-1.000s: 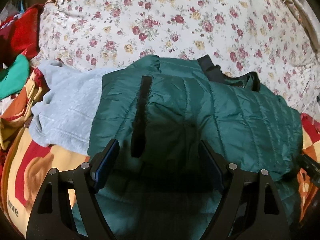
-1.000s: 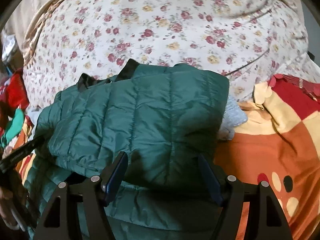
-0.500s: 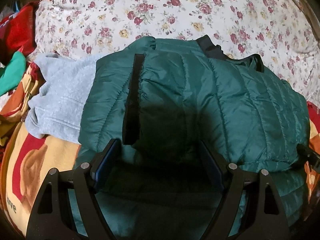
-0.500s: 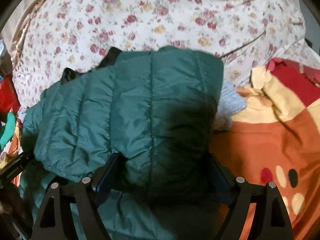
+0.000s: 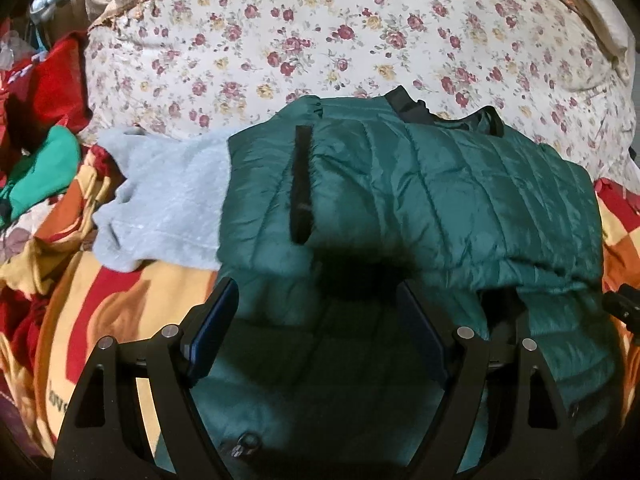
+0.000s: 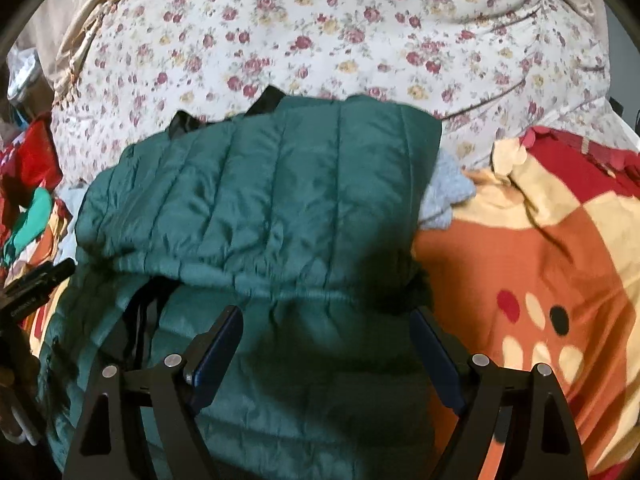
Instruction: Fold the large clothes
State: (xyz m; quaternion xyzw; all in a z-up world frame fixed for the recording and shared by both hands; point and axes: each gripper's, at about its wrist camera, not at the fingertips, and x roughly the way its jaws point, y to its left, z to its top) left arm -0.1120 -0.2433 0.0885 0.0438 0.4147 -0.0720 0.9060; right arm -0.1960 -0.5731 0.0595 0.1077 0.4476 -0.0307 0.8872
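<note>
A dark green quilted jacket [image 5: 440,192] lies folded over itself on the bed, with a black strip [image 5: 301,184] on its left part and a black collar at the far edge. It also shows in the right wrist view [image 6: 264,208]. My left gripper [image 5: 316,304] is open and empty, just above the jacket's near lower layer. My right gripper [image 6: 326,328] is open and empty, over the near edge of the folded layer. The tip of the left gripper [image 6: 36,284] shows at the left of the right wrist view.
A grey fleece garment [image 5: 160,200] lies under the jacket's left side. A floral sheet [image 5: 340,32] covers the far bed. An orange, red and yellow blanket [image 6: 540,260] lies under everything. Red and green clothes [image 5: 40,160] are piled at far left.
Both grippers pushed in close over the jacket half a second ago, and have now drawn back. The folded upper layer stays in place.
</note>
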